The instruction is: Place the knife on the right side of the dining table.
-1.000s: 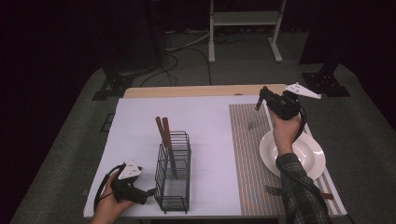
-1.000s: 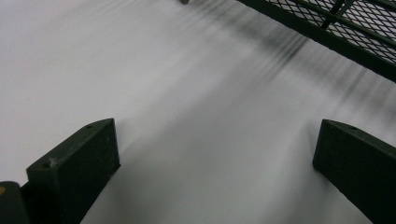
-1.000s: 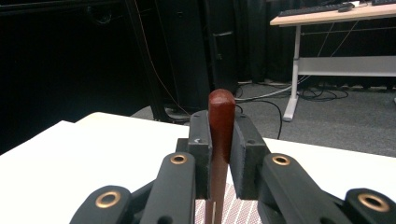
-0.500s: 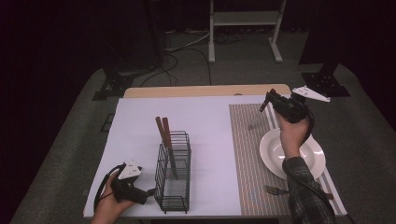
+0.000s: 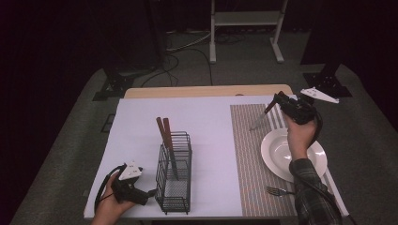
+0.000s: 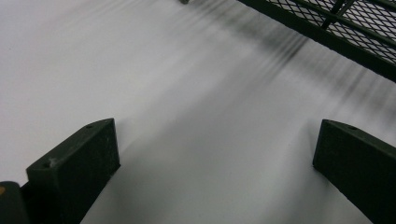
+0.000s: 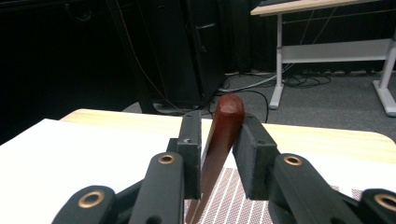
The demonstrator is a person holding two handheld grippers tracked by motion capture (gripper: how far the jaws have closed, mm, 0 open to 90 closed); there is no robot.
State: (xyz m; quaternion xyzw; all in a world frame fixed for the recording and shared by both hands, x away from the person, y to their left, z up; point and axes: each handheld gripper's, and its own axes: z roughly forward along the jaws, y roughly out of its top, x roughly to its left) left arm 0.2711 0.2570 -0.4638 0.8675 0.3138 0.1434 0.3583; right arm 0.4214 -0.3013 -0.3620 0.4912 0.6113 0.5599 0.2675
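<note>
Item: table knife (image 5: 261,118), red-brown handle, metal blade. Location: far right of the surface (image 5: 206,117), tip down over the striped placemat (image 5: 248,154), beyond the white plate (image 5: 281,157). We find the right claw (image 7: 219,140) loosening around the handle, its jaws having just been opening. We judge the knife light, stiff and smooth; best gripped mid-handle. The left claw (image 6: 210,154) is released beside the wire caddy (image 5: 174,173).
</note>
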